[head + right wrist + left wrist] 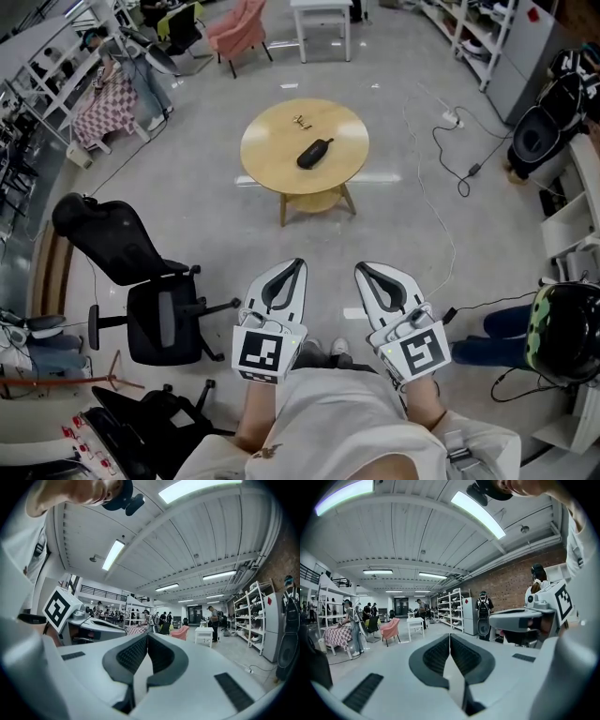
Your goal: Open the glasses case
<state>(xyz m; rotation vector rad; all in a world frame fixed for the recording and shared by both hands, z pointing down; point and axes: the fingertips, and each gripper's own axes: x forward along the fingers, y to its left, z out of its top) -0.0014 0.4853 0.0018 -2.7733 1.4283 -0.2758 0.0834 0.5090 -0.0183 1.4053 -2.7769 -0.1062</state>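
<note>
On the left gripper the fingers are pressed together along their whole length, with nothing between them. The right gripper is the same: fingers closed tight and empty. In the head view both grippers are held side by side close in front of the person's body, near each other but apart, with their tips pointing away across the floor and their marker cubes nearest the body.

Well beyond the tips stands a round wooden tabletop on splayed legs. The glasses case, a dark oblong, lies closed near its middle, well apart from both grippers. A small object, too small to identify, lies just behind the case. A black office chair stands to the left of the grippers. A cable trails over the floor to the right of the table, and a pink chair stands far behind it.
</note>
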